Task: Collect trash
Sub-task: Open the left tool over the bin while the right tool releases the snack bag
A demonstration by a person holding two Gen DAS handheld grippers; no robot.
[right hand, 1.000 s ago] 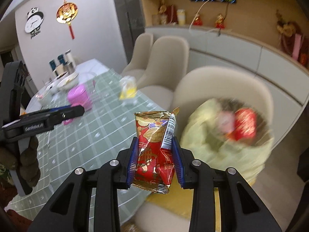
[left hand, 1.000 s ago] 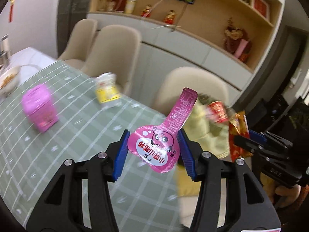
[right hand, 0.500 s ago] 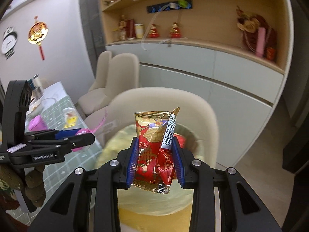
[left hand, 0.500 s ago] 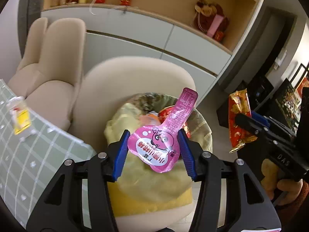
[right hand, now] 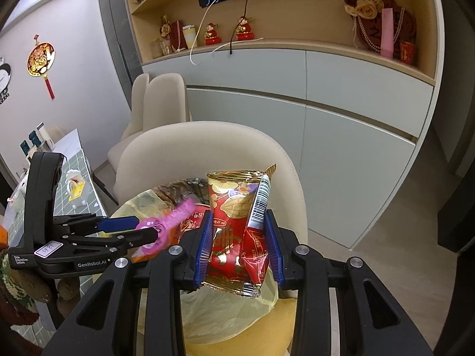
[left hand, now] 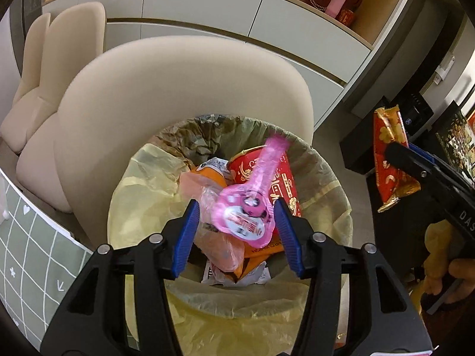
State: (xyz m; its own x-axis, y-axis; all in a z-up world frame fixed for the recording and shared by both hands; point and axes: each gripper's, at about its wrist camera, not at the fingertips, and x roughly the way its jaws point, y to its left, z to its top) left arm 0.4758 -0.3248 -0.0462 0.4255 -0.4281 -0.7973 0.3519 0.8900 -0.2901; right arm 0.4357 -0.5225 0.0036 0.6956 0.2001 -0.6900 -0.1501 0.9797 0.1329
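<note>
Left wrist view: the left gripper [left hand: 234,225], jaws just spreading, lets the pink pouch [left hand: 248,207] drop over the full bin [left hand: 142,178], while at three o'clock the right gripper [right hand: 239,247] clamps a red snack wrapper [right hand: 237,231], not yet binned.

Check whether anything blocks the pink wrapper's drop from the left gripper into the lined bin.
Nothing visible does. The pink wrapper hangs blurred between the left gripper's just-opened jaws, directly over the bin's open mouth. Only earlier trash lies below, and the right gripper with its red snack packet stays aside.
</note>
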